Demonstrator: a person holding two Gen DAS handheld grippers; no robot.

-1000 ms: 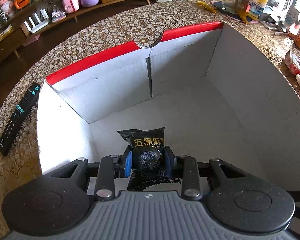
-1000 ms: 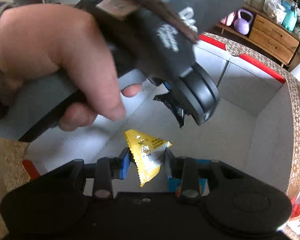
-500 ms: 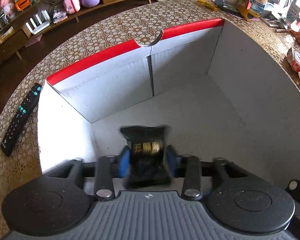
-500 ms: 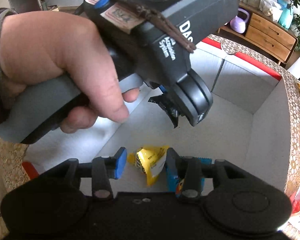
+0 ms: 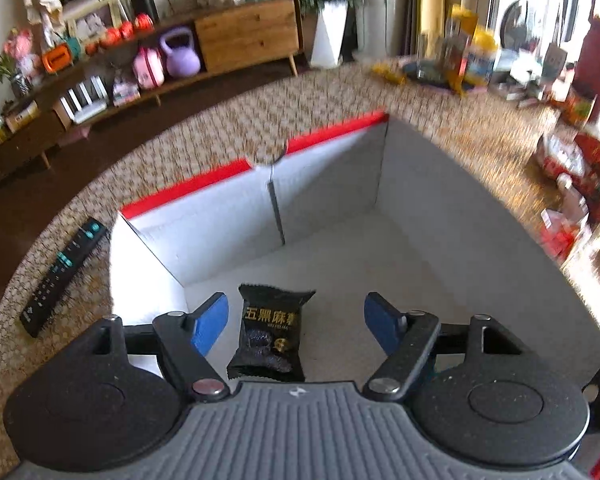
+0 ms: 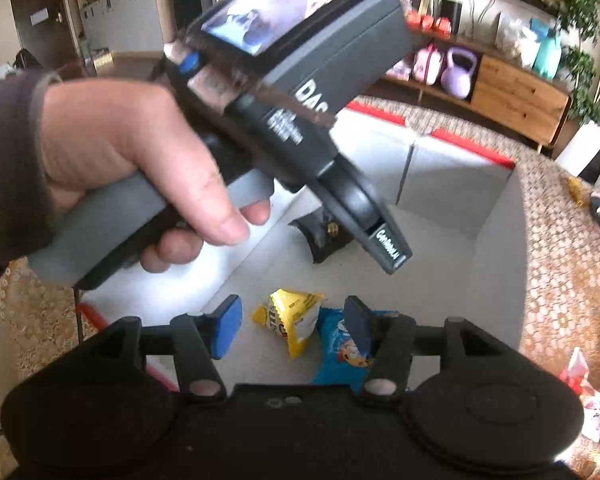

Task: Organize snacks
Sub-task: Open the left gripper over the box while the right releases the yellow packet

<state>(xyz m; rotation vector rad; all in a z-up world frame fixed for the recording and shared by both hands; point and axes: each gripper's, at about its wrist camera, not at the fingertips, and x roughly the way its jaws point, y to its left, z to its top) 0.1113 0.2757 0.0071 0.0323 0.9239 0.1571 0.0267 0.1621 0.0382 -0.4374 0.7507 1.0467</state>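
A black snack packet (image 5: 271,333) with gold lettering lies on the floor of the white box (image 5: 440,216) with a red rim. My left gripper (image 5: 296,322) hangs above it, jaws opening, the blue pads well clear of the packet. In the right wrist view a yellow snack packet (image 6: 290,320) lies on the box floor beside a blue packet (image 6: 342,354). My right gripper (image 6: 292,326) is over them, jaws opening, neither pad touching the yellow packet. A person's hand (image 6: 112,148) holds the left gripper's body (image 6: 300,92) across that view, with the black packet (image 6: 320,236) partly hidden behind it.
The box sits on a table with a gold patterned cloth (image 5: 204,144). A black remote (image 5: 62,264) lies left of the box. Red snack packets (image 5: 572,184) and bottles crowd the table at the right. A wooden sideboard (image 5: 248,36) stands across the room.
Both grippers let go and opened: the black packet dropped from the left one, the yellow packet from the right one, onto the box floor. Both grippers rose and tilted up.
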